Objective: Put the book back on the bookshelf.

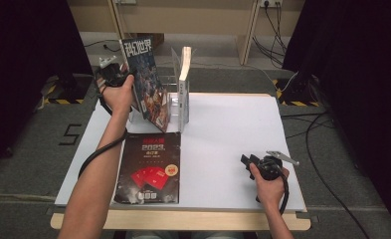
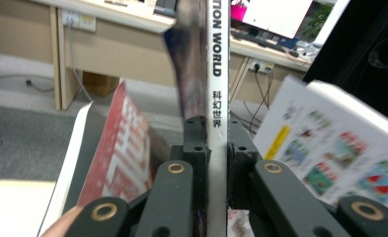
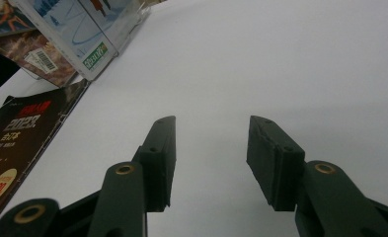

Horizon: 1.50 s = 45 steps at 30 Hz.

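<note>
left gripper point(image 1: 114, 74) is clamped on the spine edge of one magazine point(image 1: 146, 82), the one with the dark illustrated cover; in the left gripper view the jaws pinch its white spine point(image 2: 217, 98) from both sides, pads tight on it. the magazine is held upright and tilted, at the back-left of the white table point(image 1: 233, 134), its lower edge down by the clear acrylic rack point(image 1: 174, 99)

count: 3 printed items total
- 1 magazine in the left gripper
- 1 white-spined book point(image 1: 184, 87) standing upright in the rack, just right of the held magazine
- 1 dark red-and-black magazine point(image 1: 150, 169) lying flat, cover up, at the front-left of the table, apart from the rack

1 rack, 1 table, 2 grippers, 2 hands

right gripper point(image 1: 255, 164) sits low at the front-right of the table, well apart from all three items. in the right gripper view its jaws point(image 3: 211, 163) stand spread with bare white table between them, gripping nothing; the flat magazine point(image 3: 19, 138) is off to the left in that view and the rack's corner point(image 3: 90, 54) is at top left

cable from the left gripper trails along the forearm
</note>
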Motion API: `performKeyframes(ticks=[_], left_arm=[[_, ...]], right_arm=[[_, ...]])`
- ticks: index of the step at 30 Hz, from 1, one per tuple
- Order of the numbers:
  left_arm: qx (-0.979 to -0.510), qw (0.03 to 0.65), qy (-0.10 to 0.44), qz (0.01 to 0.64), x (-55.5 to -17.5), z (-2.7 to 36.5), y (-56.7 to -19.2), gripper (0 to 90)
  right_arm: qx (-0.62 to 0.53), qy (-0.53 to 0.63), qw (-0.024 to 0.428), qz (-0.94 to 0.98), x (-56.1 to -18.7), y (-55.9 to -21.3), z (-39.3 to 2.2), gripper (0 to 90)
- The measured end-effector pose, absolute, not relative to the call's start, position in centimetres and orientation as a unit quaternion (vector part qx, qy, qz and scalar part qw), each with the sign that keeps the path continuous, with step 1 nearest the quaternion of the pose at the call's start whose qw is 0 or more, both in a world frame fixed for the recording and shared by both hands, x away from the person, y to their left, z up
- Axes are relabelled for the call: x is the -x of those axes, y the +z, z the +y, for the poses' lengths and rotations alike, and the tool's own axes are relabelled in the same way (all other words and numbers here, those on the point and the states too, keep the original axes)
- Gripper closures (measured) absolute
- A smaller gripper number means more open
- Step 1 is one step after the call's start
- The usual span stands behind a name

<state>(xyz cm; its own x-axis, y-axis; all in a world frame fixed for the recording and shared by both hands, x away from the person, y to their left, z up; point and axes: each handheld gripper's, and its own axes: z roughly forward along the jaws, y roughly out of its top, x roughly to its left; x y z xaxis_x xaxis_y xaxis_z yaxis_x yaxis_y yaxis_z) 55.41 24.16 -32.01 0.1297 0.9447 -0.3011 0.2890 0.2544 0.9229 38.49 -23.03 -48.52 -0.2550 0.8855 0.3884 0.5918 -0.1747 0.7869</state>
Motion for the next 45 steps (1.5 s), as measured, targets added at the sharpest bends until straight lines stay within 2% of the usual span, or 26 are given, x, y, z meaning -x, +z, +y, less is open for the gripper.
performKeyframes(ticks=[10,18,27,35,45], left_arm=[[-0.534,0.525,0.344,0.567,-55.1,24.0,-34.6,79.9],[-0.553,0.502,0.370,0.553,-53.0,23.6,-35.5,77.6],[-0.562,0.503,0.338,0.563,-51.8,23.7,-36.7,77.4],[-0.571,0.496,0.339,0.559,-50.6,23.5,-37.3,76.8],[-0.561,0.509,0.315,0.572,-49.2,23.7,-38.2,77.2]], right_arm=[[-0.591,0.485,0.153,0.626,-38.5,-48.6,-23.1,55.4],[-0.590,0.486,0.152,0.627,-38.5,-48.6,-23.0,55.4],[-0.587,0.483,0.149,0.632,-38.5,-48.7,-22.5,55.4],[-0.585,0.482,0.150,0.635,-38.6,-48.7,-22.4,55.3],[-0.587,0.481,0.146,0.634,-38.4,-48.5,-22.3,55.3]])
